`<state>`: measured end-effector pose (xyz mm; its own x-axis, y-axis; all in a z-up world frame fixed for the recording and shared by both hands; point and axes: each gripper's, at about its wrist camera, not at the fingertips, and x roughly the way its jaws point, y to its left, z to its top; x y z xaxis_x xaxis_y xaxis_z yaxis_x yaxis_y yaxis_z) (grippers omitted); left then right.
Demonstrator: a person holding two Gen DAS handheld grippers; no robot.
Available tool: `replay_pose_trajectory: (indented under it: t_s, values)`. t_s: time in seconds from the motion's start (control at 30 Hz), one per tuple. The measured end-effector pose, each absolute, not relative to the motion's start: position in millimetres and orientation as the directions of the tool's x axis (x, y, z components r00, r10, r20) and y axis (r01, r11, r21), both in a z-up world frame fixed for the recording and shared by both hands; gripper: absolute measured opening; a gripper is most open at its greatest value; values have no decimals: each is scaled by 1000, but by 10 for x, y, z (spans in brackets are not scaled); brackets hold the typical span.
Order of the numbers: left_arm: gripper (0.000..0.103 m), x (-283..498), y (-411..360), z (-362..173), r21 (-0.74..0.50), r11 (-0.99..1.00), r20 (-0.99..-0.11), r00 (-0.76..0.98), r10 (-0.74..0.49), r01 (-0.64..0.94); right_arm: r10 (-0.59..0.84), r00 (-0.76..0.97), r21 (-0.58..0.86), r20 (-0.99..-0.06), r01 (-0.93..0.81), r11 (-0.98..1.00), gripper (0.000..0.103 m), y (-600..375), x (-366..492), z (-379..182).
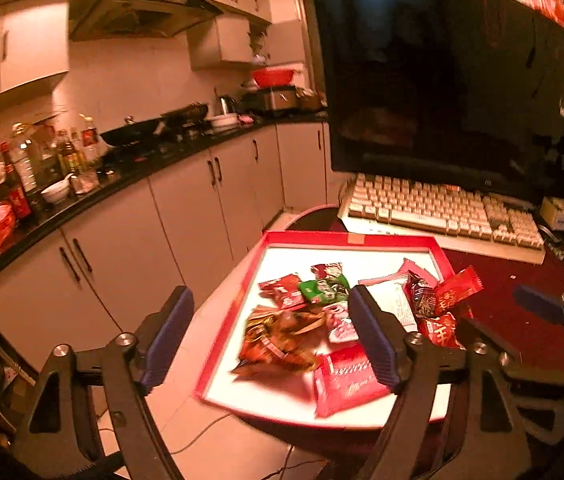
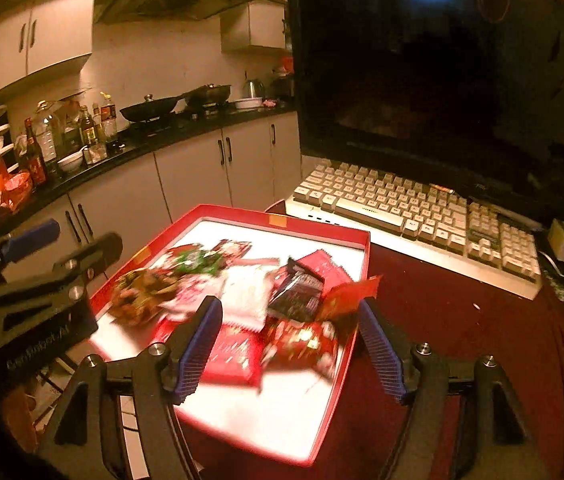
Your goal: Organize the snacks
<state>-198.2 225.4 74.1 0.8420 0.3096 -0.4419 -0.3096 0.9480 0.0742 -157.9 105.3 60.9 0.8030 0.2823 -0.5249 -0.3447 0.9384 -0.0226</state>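
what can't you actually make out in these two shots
- Print on the snack packets in the red tray: motion blur smears it in both wrist views.
- The tray's near edge: covered by the left gripper in its own view.
- Labels on the counter bottles: too small and dim.
- The monitor screen: dark, cut off by the top edge.

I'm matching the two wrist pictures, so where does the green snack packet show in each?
Left wrist: the small green foil snack packet lies mid-picture, inside the shallow red-rimmed box, toward its far side.
Right wrist: the same packet, blurred, sits left of centre, near the box's far left corner.
Shared landmark: the cream keyboard behind the box.
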Motion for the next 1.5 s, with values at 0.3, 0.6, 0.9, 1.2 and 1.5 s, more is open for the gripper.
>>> replay_pose_trajectory:
  t_s: [0.3,0.6,0.9,1.2,1.5]
  values:
    - [83,-2445,2400,837,-22,923,-359,865,350,-383,268,862,-54,-429,-321,945,86,969,-2432,671]
    - [83,-2408,2329,755,68,920,-357,852,384,-386,275,851,8,-448,-304,953,86,952,-2312,612]
    - [83,-2384,2350,679,93,920,-367,845,388,-382,270,846,-7,-460,-307,952,86,1065,-2251,559]
    - [83,-2307,2362,560,127,921,-406,828,386,-368,265,840,-14,-474,-308,951,86,1146,-2182,516]
    - [83,-2253,2299,440,186,917,-426,813,398,-351,259,835,-4,-486,-298,955,86,1129,-2131,484]
